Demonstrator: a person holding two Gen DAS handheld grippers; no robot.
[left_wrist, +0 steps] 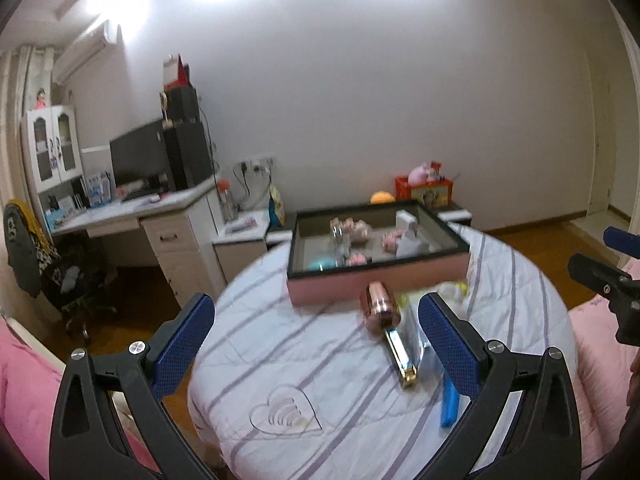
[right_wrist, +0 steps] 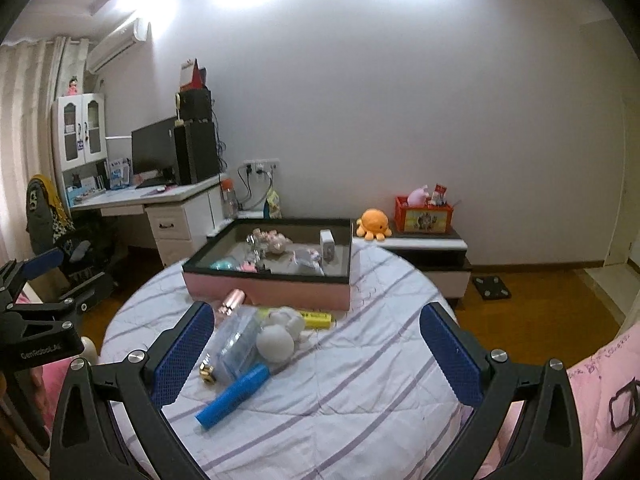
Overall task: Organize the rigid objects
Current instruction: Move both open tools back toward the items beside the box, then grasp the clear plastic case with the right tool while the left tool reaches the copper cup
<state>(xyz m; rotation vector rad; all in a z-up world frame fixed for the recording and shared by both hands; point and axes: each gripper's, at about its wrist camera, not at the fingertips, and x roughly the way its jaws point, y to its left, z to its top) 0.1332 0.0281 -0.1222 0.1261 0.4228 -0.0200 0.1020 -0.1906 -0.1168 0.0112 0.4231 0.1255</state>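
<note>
1. Both our jaws stand wide apart and hold nothing: the left gripper (left_wrist: 316,344) and the right gripper (right_wrist: 316,350) each hover above the round table (right_wrist: 360,400), which is covered in a white quilted cloth with purple stripes.
2. We see a pink storage box (right_wrist: 280,290) with a black rim toward the far edge of the table; small pink trinkets, a clear glass piece, a teal item and a white box (right_wrist: 328,246) lie inside it.
3. Just in front of the box's near wall sits a loose cluster: a rose-gold bottle (left_wrist: 378,306) lying on its side, a gold clip (left_wrist: 402,358) touching its near end, a clear plastic pouch (right_wrist: 236,344), a white plush toy (right_wrist: 280,332) and a yellow tube (right_wrist: 316,319).
4. A blue marker (right_wrist: 232,396) lies nearest us, slanted, its upper end at the pouch.
5. In the left wrist view the bottle and clip lie between our left fingers (left_wrist: 182,346), closer to the right one.
6. An orange octopus plush (right_wrist: 374,223) sits on a low cabinet (right_wrist: 424,245) behind the table.
</note>
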